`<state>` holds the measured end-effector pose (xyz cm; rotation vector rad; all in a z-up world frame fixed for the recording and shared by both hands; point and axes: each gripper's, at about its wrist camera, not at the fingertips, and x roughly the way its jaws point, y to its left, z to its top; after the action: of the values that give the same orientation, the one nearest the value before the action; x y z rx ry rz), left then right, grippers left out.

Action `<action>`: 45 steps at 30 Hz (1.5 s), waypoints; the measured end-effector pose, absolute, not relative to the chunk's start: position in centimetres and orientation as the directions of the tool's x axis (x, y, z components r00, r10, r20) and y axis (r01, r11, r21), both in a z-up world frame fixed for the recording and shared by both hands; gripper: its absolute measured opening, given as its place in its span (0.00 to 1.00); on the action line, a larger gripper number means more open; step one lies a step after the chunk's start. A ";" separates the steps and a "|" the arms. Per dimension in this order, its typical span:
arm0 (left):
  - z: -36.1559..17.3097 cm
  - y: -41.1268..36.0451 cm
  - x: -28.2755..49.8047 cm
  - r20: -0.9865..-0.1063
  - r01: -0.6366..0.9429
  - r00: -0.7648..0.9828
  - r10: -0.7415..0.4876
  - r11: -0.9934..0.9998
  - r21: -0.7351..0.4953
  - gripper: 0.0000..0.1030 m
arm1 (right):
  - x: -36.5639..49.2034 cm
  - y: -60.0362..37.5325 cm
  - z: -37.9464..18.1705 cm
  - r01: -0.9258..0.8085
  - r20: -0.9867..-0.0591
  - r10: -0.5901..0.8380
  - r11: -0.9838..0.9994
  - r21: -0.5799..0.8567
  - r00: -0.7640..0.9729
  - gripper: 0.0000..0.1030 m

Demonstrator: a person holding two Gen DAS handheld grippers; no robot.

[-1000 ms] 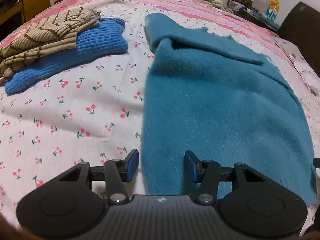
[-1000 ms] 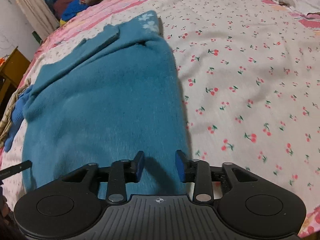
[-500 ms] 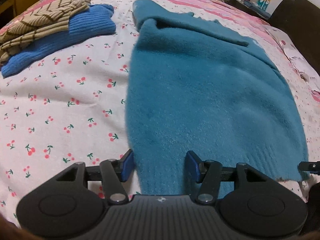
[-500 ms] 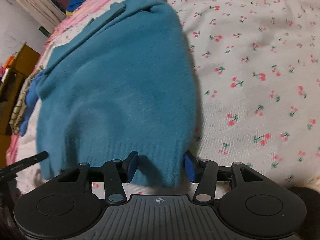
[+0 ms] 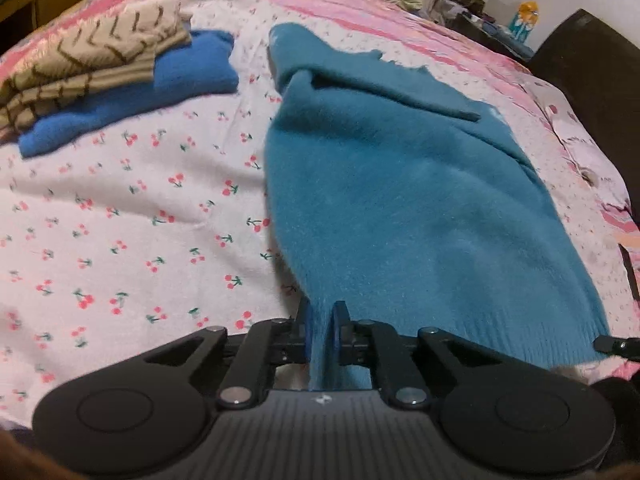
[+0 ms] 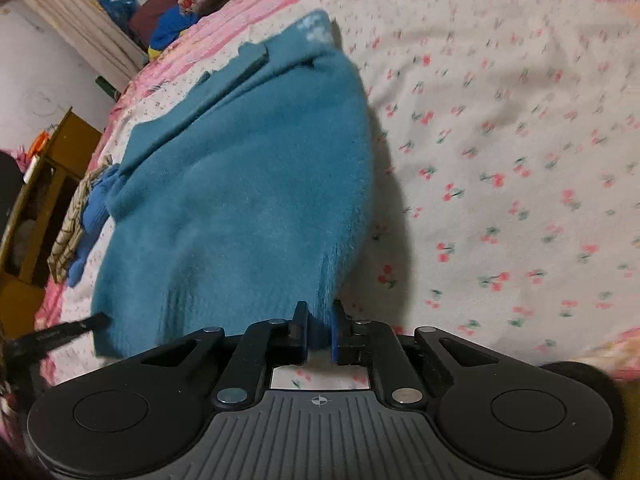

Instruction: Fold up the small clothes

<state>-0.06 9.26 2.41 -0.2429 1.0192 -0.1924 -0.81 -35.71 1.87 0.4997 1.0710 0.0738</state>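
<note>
A fuzzy teal sweater (image 5: 400, 184) lies lengthwise on the cherry-print bedsheet (image 5: 120, 208), its sleeves folded across the far end. My left gripper (image 5: 322, 332) is shut on the sweater's near left hem corner. In the right wrist view the same teal sweater (image 6: 248, 184) shows, and my right gripper (image 6: 319, 332) is shut on its near right hem corner. The hem is lifted slightly off the sheet at both corners. The tip of the other gripper shows at each view's edge.
A folded blue sweater (image 5: 160, 92) with a tan striped sweater (image 5: 88, 56) on top lies at the far left of the bed. A wooden cabinet (image 6: 40, 216) stands beside the bed. Pillows and clothes pile at the headboard. Bare sheet (image 6: 520, 160) spreads right of the sweater.
Both grippers were open over the hem and have now shut on the hem corners. The hem has bunched and risen between the fingers.
</note>
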 end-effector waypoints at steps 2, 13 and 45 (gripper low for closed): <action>2.3 9.6 -0.4 -0.829 0.033 0.502 -0.247 0.963 -0.267 0.14 | -1.4 -36.2 2.0 0.199 -0.838 0.269 0.895 0.400 0.474 0.06; 0.0 9.8 -0.1 -0.840 -0.002 0.480 -0.253 0.957 -0.289 0.22 | -1.0 -35.1 1.5 0.187 -0.864 0.239 0.918 0.350 0.444 0.09; 2.2 9.7 0.9 -0.795 0.068 0.482 -0.368 0.920 -0.385 0.15 | 0.3 -34.2 3.6 0.132 -0.828 0.325 0.896 0.424 0.457 0.09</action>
<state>0.90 9.69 2.21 -0.3214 1.0381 -0.2715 0.33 -34.18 3.64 0.4687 1.1005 0.1247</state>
